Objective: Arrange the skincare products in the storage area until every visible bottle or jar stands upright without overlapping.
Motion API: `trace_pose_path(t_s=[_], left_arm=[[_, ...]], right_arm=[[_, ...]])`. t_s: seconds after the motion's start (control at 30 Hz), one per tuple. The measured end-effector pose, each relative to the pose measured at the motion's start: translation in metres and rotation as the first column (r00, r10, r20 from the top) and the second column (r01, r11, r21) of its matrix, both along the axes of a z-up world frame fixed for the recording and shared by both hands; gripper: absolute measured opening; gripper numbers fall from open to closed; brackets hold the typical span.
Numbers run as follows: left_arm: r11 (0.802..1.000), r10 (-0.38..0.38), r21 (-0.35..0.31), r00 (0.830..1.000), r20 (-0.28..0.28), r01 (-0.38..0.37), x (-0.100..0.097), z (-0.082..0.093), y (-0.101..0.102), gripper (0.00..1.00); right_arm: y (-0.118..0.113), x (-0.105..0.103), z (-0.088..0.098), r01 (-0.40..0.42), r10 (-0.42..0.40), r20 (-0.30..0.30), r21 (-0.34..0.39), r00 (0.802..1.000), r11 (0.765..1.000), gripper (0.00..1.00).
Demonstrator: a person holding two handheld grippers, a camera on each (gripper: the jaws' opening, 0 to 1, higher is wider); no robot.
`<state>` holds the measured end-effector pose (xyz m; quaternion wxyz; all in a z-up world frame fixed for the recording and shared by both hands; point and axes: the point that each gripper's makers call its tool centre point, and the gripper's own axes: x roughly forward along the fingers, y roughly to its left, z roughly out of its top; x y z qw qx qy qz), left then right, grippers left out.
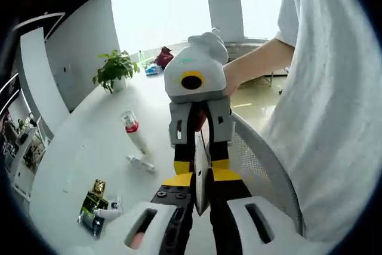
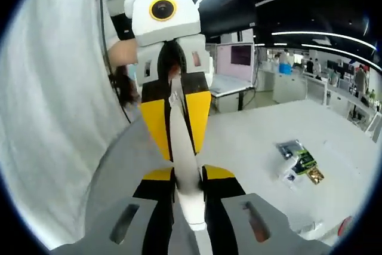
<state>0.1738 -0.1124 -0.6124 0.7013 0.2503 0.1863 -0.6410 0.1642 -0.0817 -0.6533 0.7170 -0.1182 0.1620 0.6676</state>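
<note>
A white tube hangs in the air between my two grippers, which face each other tip to tip. In the right gripper view my right gripper is shut on the tube's near end, and my left gripper clamps its far end with yellow fingers. The left gripper view shows the tube edge-on as a thin white strip, held by my left gripper and by my right gripper opposite. On the white table lie a red-capped tube and a small white tube.
A green and gold packet lies near the table's front; it shows again as packets. A potted plant stands at the far end. A white mesh chair and a person in a white shirt are close on the right.
</note>
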Motion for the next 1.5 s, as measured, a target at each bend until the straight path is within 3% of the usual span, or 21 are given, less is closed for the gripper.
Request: trace_pose_path(t_s=[0.2, 0.37, 0.67, 0.83, 0.97, 1.17, 1.2, 1.27, 1.43, 1.5], left_arm=[[1.000, -0.017, -0.002, 1.000, -0.014, 0.017, 0.016, -0.005, -0.031, 0.12], [1.000, -0.021, 0.002, 0.999, -0.031, 0.021, 0.032, -0.014, -0.061, 0.12], [0.999, -0.033, 0.021, 0.999, -0.043, 0.034, 0.061, -0.034, -0.093, 0.12], [0.998, -0.044, 0.036, 0.998, -0.046, 0.046, 0.075, -0.046, -0.102, 0.12], [0.997, -0.051, 0.049, 0.998, -0.036, 0.053, 0.082, -0.050, -0.104, 0.12], [0.999, -0.027, 0.047, 0.999, -0.024, 0.028, 0.104, -0.057, -0.112, 0.12], [0.999, -0.021, 0.044, 1.000, -0.023, 0.022, 0.107, -0.058, -0.112, 0.12], [0.999, -0.009, 0.043, 1.000, -0.020, 0.010, 0.113, -0.060, -0.114, 0.12], [0.999, 0.012, 0.049, 1.000, -0.018, -0.011, 0.127, -0.066, -0.113, 0.12], [0.999, 0.016, 0.050, 1.000, -0.019, -0.015, 0.130, -0.067, -0.113, 0.12]], right_arm=[[-0.034, 0.019, -0.004, 0.101, -0.101, -0.046, 0.014, 0.994, 0.995, 0.19], [-0.067, 0.037, -0.016, 0.241, -0.239, -0.098, 0.011, 0.966, 0.970, 0.21], [-0.105, 0.046, -0.042, 0.423, -0.422, -0.180, -0.035, 0.888, 0.905, 0.40], [-0.114, 0.049, -0.052, 0.517, -0.507, -0.236, -0.025, 0.829, 0.856, 0.50], [-0.117, 0.050, -0.057, 0.542, -0.533, -0.244, -0.031, 0.810, 0.839, 0.53], [-0.116, 0.055, -0.058, 0.626, -0.596, -0.303, 0.002, 0.744, 0.780, 0.60], [-0.116, 0.057, -0.057, 0.650, -0.612, -0.325, 0.010, 0.721, 0.760, 0.61], [-0.116, 0.059, -0.057, 0.674, -0.628, -0.346, 0.018, 0.697, 0.738, 0.66], [-0.118, 0.062, -0.061, 0.695, -0.663, -0.313, -0.012, 0.680, 0.719, 0.75], [-0.120, 0.063, -0.062, 0.708, -0.671, -0.332, -0.013, 0.663, 0.706, 0.78]])
